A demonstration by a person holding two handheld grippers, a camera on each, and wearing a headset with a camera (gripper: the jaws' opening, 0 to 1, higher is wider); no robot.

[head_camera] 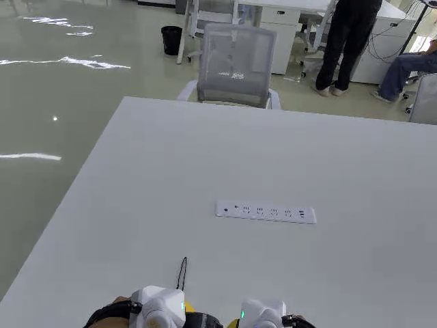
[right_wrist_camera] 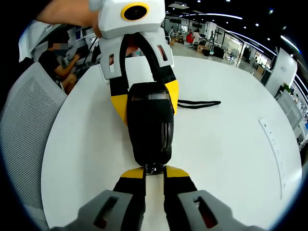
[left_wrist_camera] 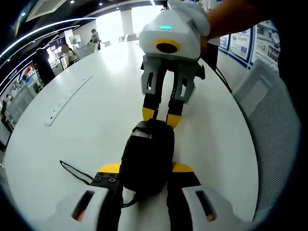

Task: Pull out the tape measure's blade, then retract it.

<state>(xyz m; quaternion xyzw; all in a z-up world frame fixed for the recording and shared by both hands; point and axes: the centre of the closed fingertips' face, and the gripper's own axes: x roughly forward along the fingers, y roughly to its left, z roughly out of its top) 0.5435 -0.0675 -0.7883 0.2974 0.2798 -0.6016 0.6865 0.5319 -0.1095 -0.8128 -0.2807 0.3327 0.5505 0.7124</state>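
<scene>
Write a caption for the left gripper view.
Left gripper clamps the black tape measure while the right gripper pinches its far end.

Left gripper clamped on tape measure, right gripper facing it, jaws pinched at its tip

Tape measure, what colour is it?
Black. The tape measure shows best in the right gripper view.

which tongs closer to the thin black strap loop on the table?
Left. The left tongs clamp the black tape measure right beside the thin black strap loop; the right tongs pinch the measure's far end.
</scene>
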